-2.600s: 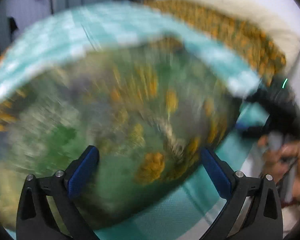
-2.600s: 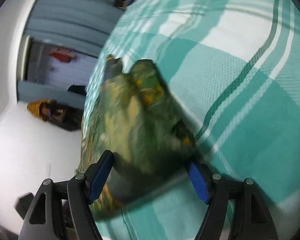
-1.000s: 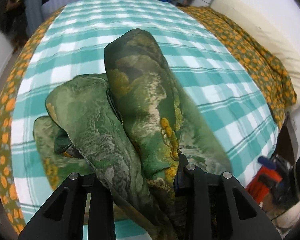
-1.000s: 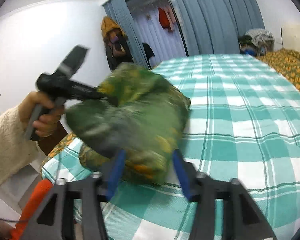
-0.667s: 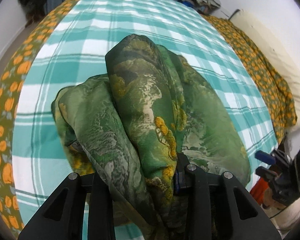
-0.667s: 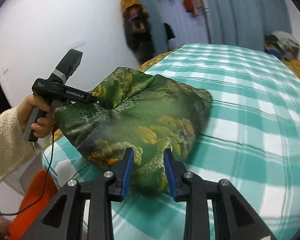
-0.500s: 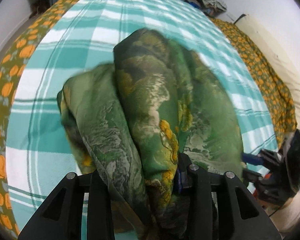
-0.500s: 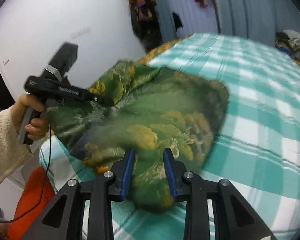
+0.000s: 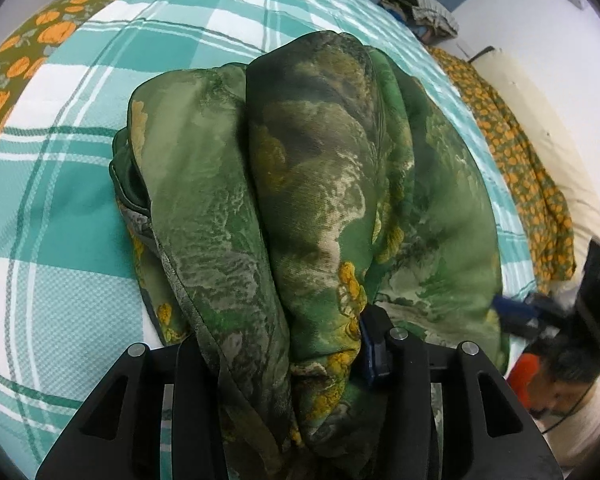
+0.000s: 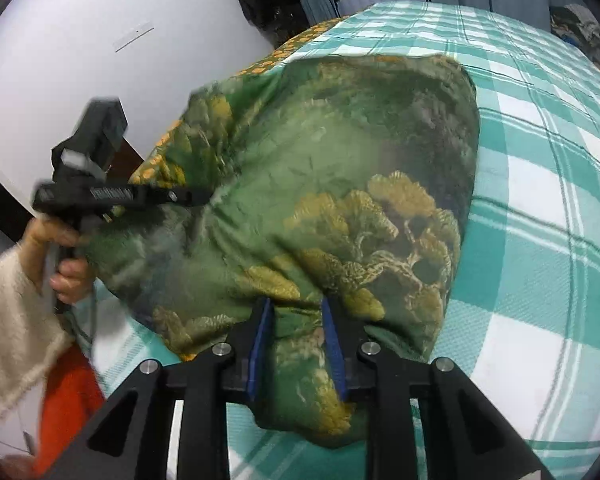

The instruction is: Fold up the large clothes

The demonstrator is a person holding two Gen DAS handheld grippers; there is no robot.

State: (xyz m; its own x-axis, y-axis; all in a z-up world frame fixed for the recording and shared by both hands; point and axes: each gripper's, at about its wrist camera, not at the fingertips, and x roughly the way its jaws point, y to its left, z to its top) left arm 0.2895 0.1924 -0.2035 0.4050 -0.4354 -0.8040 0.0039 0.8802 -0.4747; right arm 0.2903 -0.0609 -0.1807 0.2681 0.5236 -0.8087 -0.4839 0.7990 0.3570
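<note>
A large green garment point(image 9: 308, 184) with yellow and grey print lies bunched on the bed; it also shows in the right wrist view point(image 10: 320, 200). My left gripper point(image 9: 292, 344) is shut on a thick fold of it, cloth draping over the fingers. My right gripper point(image 10: 296, 328) is shut on another edge of the same garment, its blue pads point(image 10: 260, 340) pinching the cloth. The left gripper also shows in the right wrist view point(image 10: 116, 196), held at the garment's left edge. The right gripper shows blurred in the left wrist view point(image 9: 520, 312).
The bed carries a teal and white checked cover point(image 9: 60, 200) over an orange-flowered sheet point(image 9: 520, 152). A cream pillow point(image 9: 548, 120) lies at the right. Clothes point(image 9: 424, 4) are piled at the far end. A white wall point(image 10: 100, 20) and an orange object point(image 10: 68, 400) stand beside the bed.
Both grippers have closed on the garment and lifted it; over the last half second they moved it lower and nearer to the bed cover, spreading it a little wider.
</note>
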